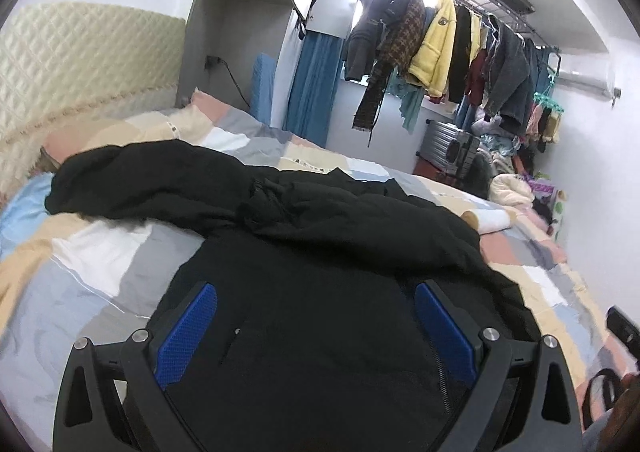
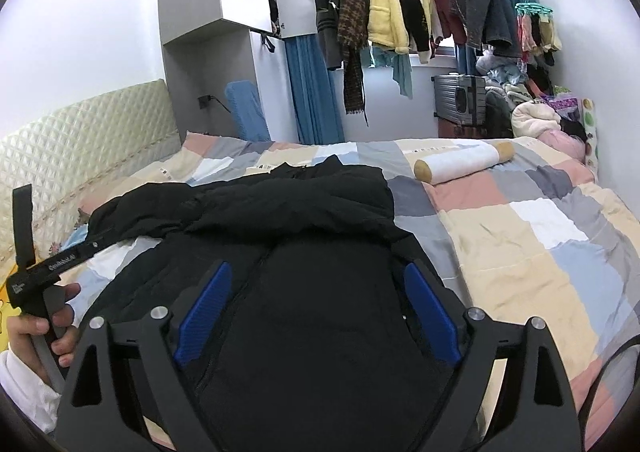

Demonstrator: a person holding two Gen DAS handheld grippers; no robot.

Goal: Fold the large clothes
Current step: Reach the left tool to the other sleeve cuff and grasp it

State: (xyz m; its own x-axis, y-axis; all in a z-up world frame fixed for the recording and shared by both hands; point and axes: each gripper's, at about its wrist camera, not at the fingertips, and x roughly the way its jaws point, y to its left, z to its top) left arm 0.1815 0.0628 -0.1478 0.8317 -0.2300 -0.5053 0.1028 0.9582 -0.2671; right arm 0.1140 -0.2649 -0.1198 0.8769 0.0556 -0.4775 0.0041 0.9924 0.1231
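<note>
A large black zip jacket (image 1: 280, 220) lies spread on the patchwork bed, one sleeve stretched left toward the headboard. It also fills the middle of the right wrist view (image 2: 304, 236). My left gripper (image 1: 316, 296) hovers over the jacket's near hem, blue pads wide apart, nothing between them. My right gripper (image 2: 318, 280) is also open over the jacket's near part beside the zip, empty. The left gripper's body and the hand holding it show at the left edge of the right wrist view (image 2: 44, 272).
The patchwork bedcover (image 2: 520, 236) runs to the right of the jacket, with a white roll pillow (image 2: 464, 162) behind. A quilted headboard (image 1: 72, 68) stands on the left. A rack of hanging clothes (image 2: 420, 4), a suitcase (image 2: 460, 96) and a clothes pile stand beyond the bed.
</note>
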